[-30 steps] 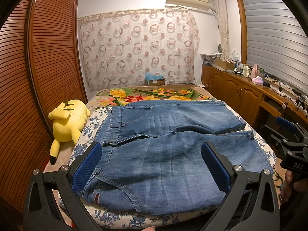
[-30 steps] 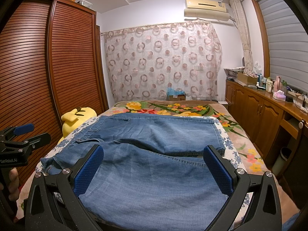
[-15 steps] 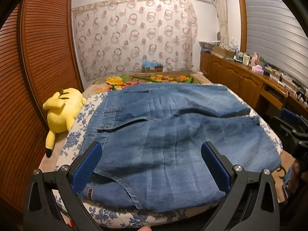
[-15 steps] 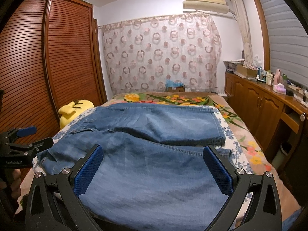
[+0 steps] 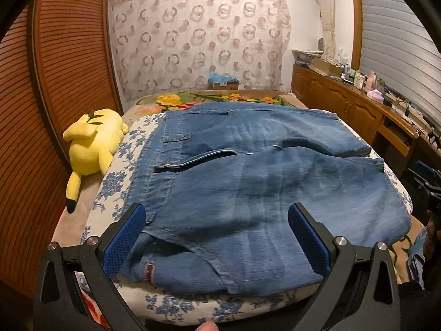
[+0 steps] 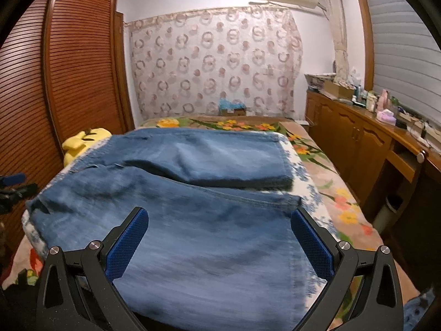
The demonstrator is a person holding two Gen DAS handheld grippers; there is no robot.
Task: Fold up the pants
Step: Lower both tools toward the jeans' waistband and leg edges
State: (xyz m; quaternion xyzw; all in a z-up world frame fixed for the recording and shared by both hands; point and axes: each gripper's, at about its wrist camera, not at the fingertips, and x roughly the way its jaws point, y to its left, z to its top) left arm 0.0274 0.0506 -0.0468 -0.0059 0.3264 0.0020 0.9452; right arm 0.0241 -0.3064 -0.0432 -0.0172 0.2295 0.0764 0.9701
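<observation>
Bed (image 5: pixel 115 190) carrying the jeans (image 5: pixel 248 187), spread flat with both legs side by side. Left gripper (image 5: pixel 217 240) over the waistband end, right gripper (image 6: pixel 220 244) over the leg end; both sets of fingers spread, empty. Risk: pinching only the top denim layer would skew the fold.

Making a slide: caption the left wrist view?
Open left gripper poised over jeans spread on a floral bed, yellow plush beside.

jeans (image 6: pixel 193 234): near hem motion-blurred | plush toy (image 6: pixel 82 140): seemingly half hidden behind jeans
</observation>
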